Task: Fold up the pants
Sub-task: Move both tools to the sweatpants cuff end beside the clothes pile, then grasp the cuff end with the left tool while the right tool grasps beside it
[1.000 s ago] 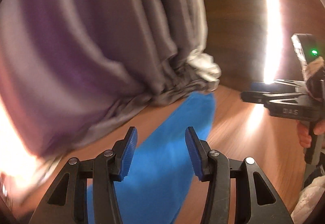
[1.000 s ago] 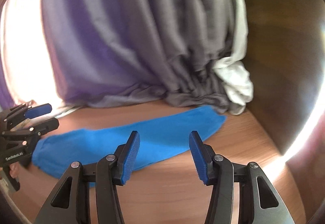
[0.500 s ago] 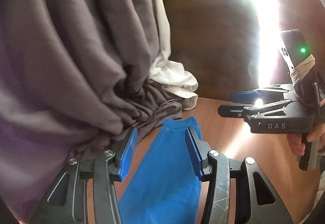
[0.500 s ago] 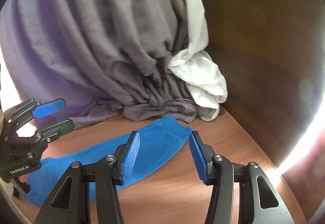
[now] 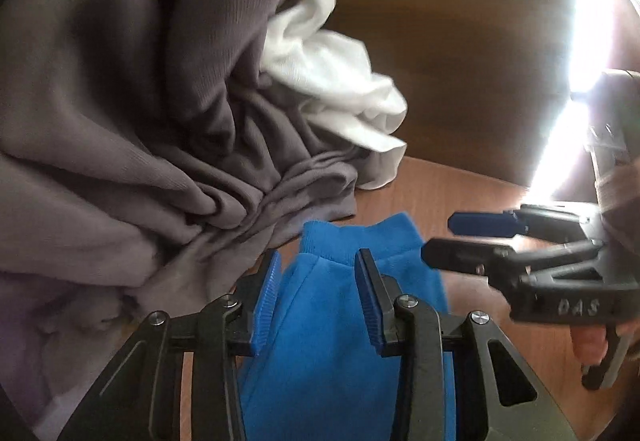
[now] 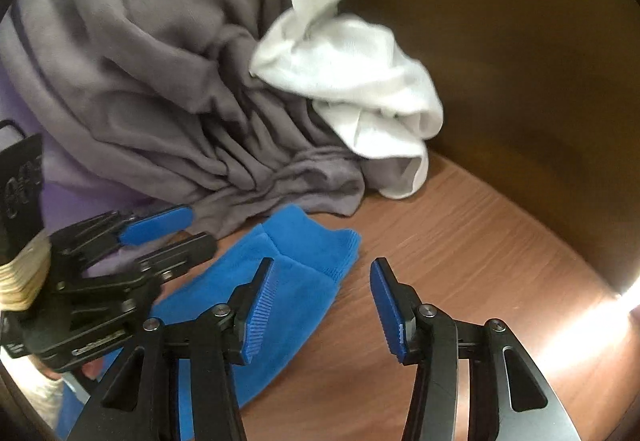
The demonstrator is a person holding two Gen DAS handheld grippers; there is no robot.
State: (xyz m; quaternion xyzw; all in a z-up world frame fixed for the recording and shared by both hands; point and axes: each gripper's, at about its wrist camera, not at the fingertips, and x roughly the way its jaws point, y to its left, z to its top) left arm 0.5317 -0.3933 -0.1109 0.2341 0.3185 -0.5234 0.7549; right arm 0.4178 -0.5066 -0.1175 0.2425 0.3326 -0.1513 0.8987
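Where the wooden worktop (image 6: 460, 241) meets the dark back wall, one pair of blue pants (image 6: 288, 281) lies flat, two grippers hover over it, and two draped cloths hang behind: one grey curtain (image 6: 168, 81), one white cloth (image 6: 360, 81). Long axis of the pants: from the near left toward the far right corner, ribbed cuffed end (image 5: 360, 241) pointing at the curtain's bunched hem, touching or just short of it. Left gripper (image 5: 316, 297): jaws spread, straddling the cuffed end, nothing pinched. Right gripper (image 6: 320, 305): jaws spread, above the pants' right edge and bare wood, nothing pinched.
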